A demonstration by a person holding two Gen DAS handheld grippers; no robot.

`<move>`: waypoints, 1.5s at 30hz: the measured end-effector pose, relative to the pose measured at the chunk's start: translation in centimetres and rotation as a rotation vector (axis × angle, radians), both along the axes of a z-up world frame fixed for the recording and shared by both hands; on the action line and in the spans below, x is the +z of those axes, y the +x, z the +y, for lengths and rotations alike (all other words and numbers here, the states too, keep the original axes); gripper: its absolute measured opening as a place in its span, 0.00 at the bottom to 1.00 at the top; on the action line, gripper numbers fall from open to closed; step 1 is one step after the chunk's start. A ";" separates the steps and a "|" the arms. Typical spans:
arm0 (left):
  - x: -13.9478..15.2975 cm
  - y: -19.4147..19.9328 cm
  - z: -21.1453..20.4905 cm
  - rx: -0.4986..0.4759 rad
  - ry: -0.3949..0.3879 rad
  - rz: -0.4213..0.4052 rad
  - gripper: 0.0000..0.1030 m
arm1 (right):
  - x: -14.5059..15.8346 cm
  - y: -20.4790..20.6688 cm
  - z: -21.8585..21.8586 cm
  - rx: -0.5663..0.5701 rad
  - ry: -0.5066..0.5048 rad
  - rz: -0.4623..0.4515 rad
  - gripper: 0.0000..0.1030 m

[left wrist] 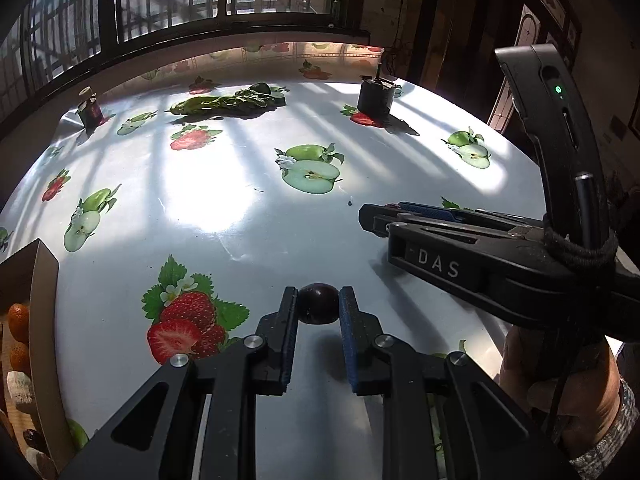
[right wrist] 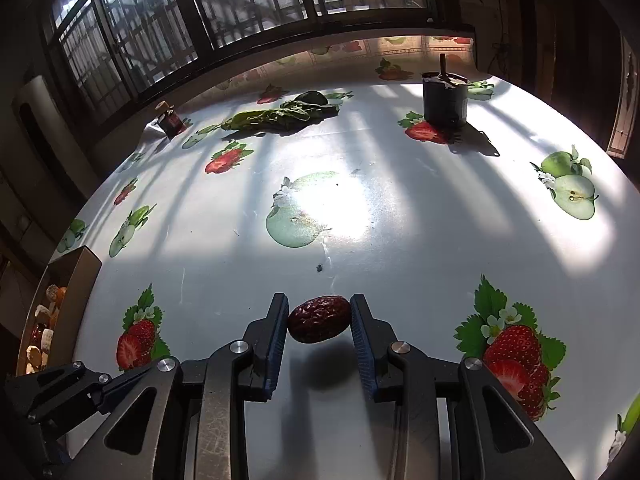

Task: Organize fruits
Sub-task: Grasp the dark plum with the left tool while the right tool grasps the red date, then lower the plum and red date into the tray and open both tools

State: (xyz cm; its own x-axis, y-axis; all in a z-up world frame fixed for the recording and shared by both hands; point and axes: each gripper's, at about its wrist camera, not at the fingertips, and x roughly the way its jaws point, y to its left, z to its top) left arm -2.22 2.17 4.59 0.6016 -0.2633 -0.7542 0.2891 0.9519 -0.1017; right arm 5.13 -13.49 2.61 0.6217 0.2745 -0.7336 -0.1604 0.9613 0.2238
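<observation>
Sunlit fruit-print tablecloth [left wrist: 224,208] lies nearly cleared: my left gripper [left wrist: 318,308] clamps a dark plum [left wrist: 318,309], right gripper [right wrist: 320,318] clamps a red date [right wrist: 319,319], both still bound for the cardboard box [left wrist: 42,300] at left.

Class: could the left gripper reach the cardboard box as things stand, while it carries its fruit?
Probably yes. The left gripper holds a dark fruit, and only bare tablecloth lies between it and the box at the left edge.

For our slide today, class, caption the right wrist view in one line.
Right gripper shut on a wrinkled red date, lifted above the fruit-print tablecloth.
</observation>
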 end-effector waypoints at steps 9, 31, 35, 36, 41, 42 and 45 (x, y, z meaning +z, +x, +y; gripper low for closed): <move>4.5 -5.8 11.5 0.182 -0.096 -0.073 0.19 | 0.5 -1.3 0.7 0.015 0.003 -0.028 0.32; 0.5 -15.0 34.0 0.653 -0.075 -0.020 0.20 | 4.5 -15.2 28.5 0.601 -0.140 -0.175 0.33; 0.0 -15.4 34.7 0.658 -0.092 -0.022 0.19 | 3.0 -15.4 31.3 0.631 -0.157 -0.137 0.33; -0.1 -15.5 34.8 0.657 -0.095 -0.023 0.19 | 2.8 -15.4 31.9 0.638 -0.157 -0.126 0.33; -0.4 -15.7 35.3 0.661 -0.114 -0.027 0.20 | 2.1 -15.4 34.1 0.672 -0.184 -0.107 0.33; -0.4 -15.8 35.4 0.663 -0.117 -0.028 0.20 | 1.9 -15.4 34.4 0.675 -0.191 -0.105 0.33; -0.4 -15.9 35.8 0.671 -0.128 -0.027 0.22 | 1.3 -15.2 35.0 0.679 -0.202 -0.092 0.34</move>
